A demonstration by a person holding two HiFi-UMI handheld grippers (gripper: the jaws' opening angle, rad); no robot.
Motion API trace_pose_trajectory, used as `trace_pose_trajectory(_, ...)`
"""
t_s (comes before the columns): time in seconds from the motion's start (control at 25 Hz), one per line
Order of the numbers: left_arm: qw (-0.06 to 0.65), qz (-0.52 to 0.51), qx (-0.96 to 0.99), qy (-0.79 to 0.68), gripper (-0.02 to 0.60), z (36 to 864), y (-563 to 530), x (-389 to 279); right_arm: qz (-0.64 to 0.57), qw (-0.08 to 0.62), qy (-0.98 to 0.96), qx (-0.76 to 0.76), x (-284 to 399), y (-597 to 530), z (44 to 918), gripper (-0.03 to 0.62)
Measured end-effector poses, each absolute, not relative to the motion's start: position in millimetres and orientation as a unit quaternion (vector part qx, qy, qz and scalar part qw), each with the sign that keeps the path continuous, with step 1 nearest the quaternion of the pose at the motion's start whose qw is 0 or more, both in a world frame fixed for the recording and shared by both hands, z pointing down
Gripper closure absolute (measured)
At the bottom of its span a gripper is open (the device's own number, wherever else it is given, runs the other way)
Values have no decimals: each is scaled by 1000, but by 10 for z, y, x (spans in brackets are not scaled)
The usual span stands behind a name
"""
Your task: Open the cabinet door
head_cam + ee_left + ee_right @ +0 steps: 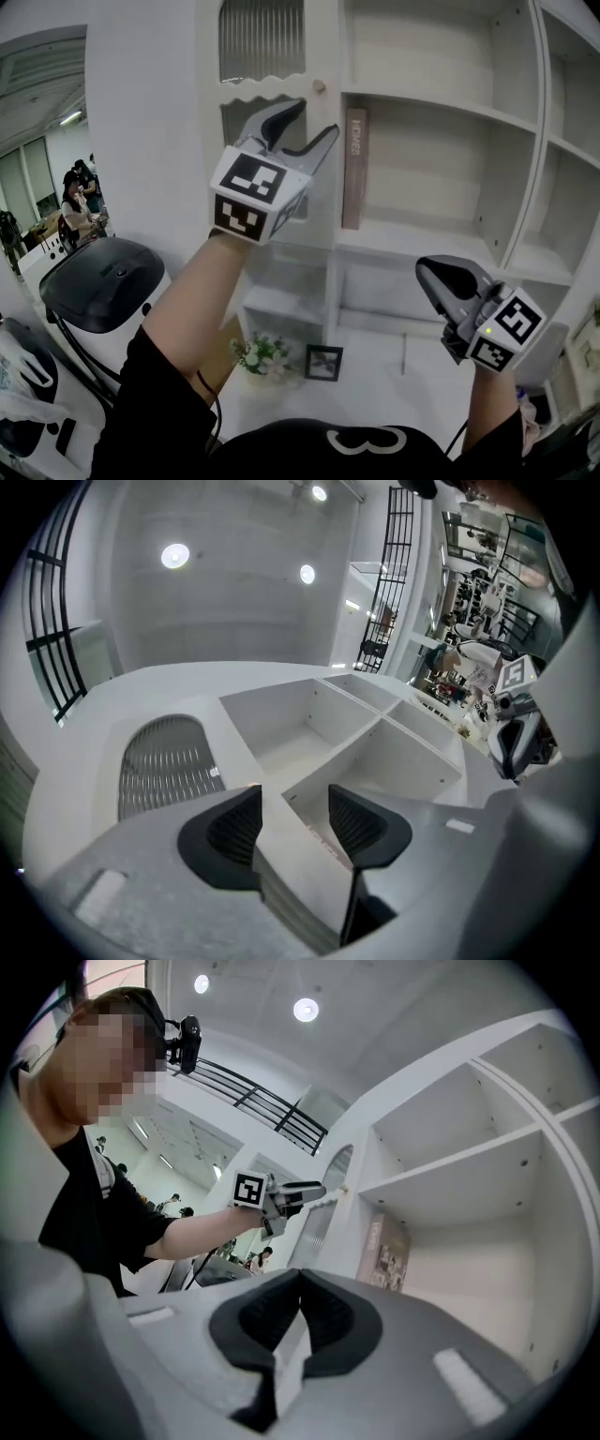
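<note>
So, the white cabinet door (262, 42) was found just left of the book (354, 169), ribbed glass up top, with its little knob (319, 85) sat up and to the left of the book. Whether the door was ajar couldn't really be told from these angles. The left tongs (319, 117) were held up just left of the book, in front of the door and right under the knob, with the jaws spread wide. In the left gripper view the door's edge was seen running between them, but nothing was actually clamped. The right tongs (427, 272) were held well down and to the right of the book, jaws pressed together, nothing caught in them. A bunch of flowers (262, 354) and a small picture frame (323, 361) were parked well below the book.
</note>
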State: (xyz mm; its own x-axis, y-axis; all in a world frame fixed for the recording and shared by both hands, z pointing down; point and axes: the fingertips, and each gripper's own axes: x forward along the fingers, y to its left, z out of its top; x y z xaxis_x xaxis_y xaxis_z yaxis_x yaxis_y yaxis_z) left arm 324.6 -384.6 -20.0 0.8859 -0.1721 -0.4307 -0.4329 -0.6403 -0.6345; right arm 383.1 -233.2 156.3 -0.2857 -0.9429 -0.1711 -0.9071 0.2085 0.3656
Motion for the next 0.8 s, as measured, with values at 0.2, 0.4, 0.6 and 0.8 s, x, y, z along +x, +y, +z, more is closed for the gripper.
trace_pose_trajectory(0.2, 399, 167, -883, 183, 374, -450, -4103, 3435, -196, 60, -764, 611, 3837, -2329, 1635, 592)
trace_pose_trajectory(0.4, 385, 161, -888, 194, 374, -568, -4353, 3553, -187, 68, -753, 627, 3893, -2319, 1675, 592)
trace_pose_trajectory(0.6, 376, 167, -893, 182, 399, -635, -4424, 3650, -194, 67, -743, 637, 3909, -2269, 1638, 592)
trace_pose_trajectory(0.8, 385, 171, -887, 188, 436, -669, -4443, 3656, -190, 64, -741, 641, 3895, -2316, 1703, 592)
